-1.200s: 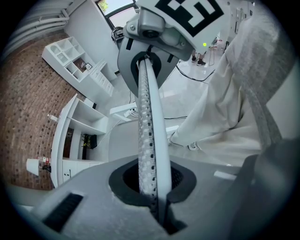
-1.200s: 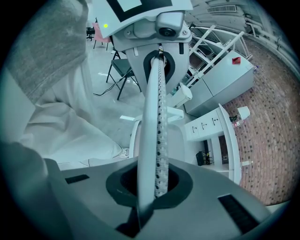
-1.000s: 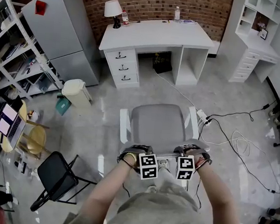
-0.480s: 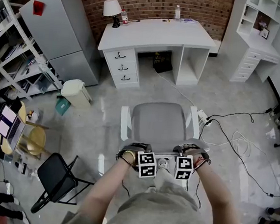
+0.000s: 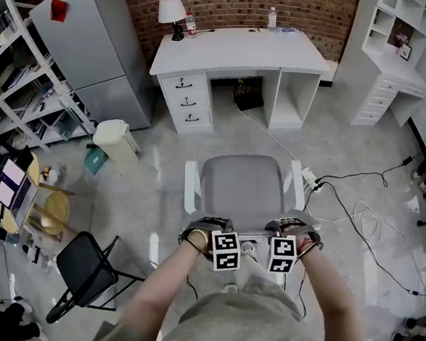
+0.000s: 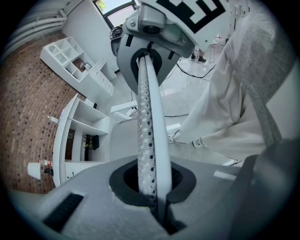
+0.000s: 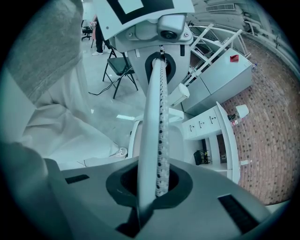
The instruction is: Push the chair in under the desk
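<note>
Chair [image 5: 243,185] position: just ahead of both tongs, well short of white surface [image 5: 240,49] | left tongs [image 6: 144,61]: closed, empty | right tongs [image 7: 160,63]: closed, empty | handling: probably rigid, fairly heavy; push evenly from behind, not gripped.

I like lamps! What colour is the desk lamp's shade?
The lamp shade is white; the head view shows it best.

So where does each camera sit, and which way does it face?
Head view: on the head, facing steeply down at chair and desk; arms show.
Left gripper view: on the left gripper, along its shut jaws; clothes at right.
Right gripper view: on the right gripper, likewise; clothes at left.
Shared: all see the desk.
</note>
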{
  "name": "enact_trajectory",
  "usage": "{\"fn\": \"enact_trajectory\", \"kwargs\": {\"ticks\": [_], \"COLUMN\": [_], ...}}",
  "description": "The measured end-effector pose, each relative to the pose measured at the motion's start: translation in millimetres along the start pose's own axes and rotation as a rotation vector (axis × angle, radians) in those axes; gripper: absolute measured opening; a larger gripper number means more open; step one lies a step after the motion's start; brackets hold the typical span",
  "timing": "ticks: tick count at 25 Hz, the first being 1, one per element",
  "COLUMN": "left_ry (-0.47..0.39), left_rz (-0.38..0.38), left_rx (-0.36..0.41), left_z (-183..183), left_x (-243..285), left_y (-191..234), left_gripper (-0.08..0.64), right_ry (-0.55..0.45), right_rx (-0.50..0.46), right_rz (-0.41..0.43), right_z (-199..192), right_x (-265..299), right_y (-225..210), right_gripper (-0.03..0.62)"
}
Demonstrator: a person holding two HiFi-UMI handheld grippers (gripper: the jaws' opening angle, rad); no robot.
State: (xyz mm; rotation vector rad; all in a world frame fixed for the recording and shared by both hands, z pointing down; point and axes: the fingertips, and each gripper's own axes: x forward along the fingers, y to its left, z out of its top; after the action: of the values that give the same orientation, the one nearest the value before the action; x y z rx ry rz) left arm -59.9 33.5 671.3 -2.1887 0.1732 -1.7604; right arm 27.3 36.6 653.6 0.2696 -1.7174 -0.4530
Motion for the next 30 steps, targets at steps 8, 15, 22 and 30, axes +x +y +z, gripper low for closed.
{"fn": "enact_trajectory", "kwargs": {"ticks": [8, 15, 22, 30], "left_ry": [-0.003, -0.001, 0.005, 0.011], "left_rz": [-0.001, 0.012, 0.018, 0.026], "left_rx": [0.004, 0.003, -0.010, -0.021], "left_z": [-3, 3, 5, 7], "left_x": [1, 9, 17, 22], "left_y": [10, 26, 45, 65], "left_gripper": [0.014, 0.014, 0.012, 0.012], "right_ry": [0.000, 0.000, -0.004, -0.007], "right_rx": [-0.004, -0.010, -0.026, -0.032], "right_rz": [-0.007, -0.009, -0.018, -0.012], "right_z": [1, -11, -21, -29], "right_x": [2, 9, 18, 25], "right_y": [-9, -24, -41, -62], "right_gripper": [0.009, 0.009, 0.009, 0.009]}}
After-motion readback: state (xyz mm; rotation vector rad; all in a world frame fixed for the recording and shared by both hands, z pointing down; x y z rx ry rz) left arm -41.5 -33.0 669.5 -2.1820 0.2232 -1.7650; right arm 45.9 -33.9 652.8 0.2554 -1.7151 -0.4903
